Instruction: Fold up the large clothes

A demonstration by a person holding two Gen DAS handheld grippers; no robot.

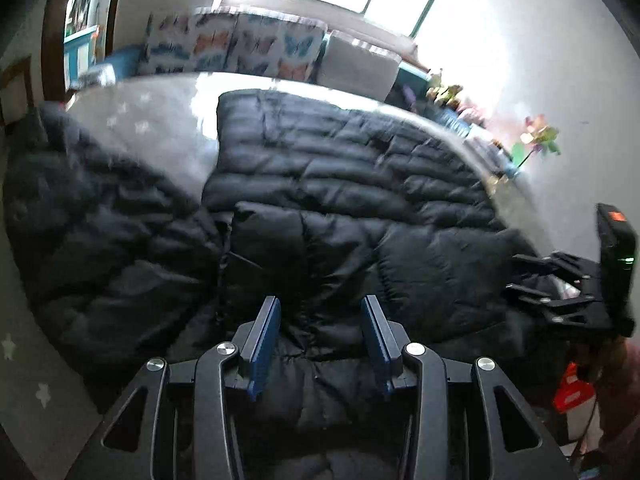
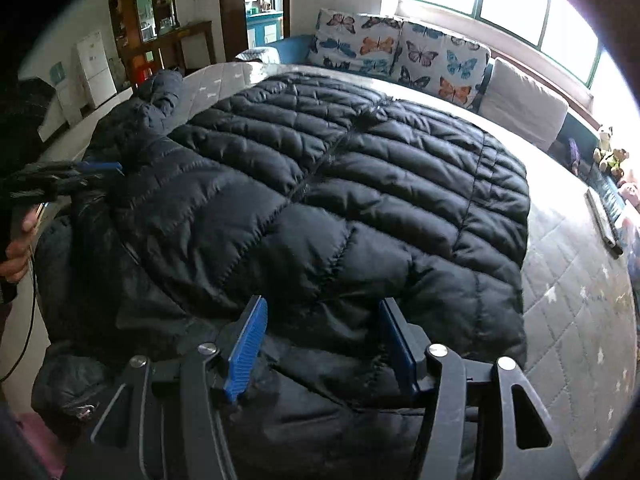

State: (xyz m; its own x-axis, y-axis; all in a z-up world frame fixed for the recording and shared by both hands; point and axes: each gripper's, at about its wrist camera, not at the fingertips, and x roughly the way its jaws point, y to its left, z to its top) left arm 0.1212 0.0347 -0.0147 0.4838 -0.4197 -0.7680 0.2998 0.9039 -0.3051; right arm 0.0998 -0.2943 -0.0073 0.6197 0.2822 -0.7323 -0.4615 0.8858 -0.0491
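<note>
A large black quilted puffer jacket [image 2: 340, 184] lies spread on the grey mattress [image 2: 580, 272], its near end hanging over the front edge. One sleeve [image 1: 92, 216] lies out to the left. It also fills the left wrist view [image 1: 360, 184]. My left gripper [image 1: 320, 308] is open just above the jacket's near part, holding nothing. My right gripper [image 2: 322, 312] is open above the jacket's near right part, holding nothing. The right gripper also shows at the right edge of the left wrist view [image 1: 516, 272]; the left gripper shows at the left of the right wrist view [image 2: 100, 168].
Butterfly-print cushions [image 2: 400, 52] and a white pillow [image 2: 524, 104] line the far side under the window. Stuffed toys [image 2: 610, 156] sit at the far right. A flat dark object [image 2: 604, 220] lies near the mattress's right edge. A cable [image 2: 24, 320] hangs at the left.
</note>
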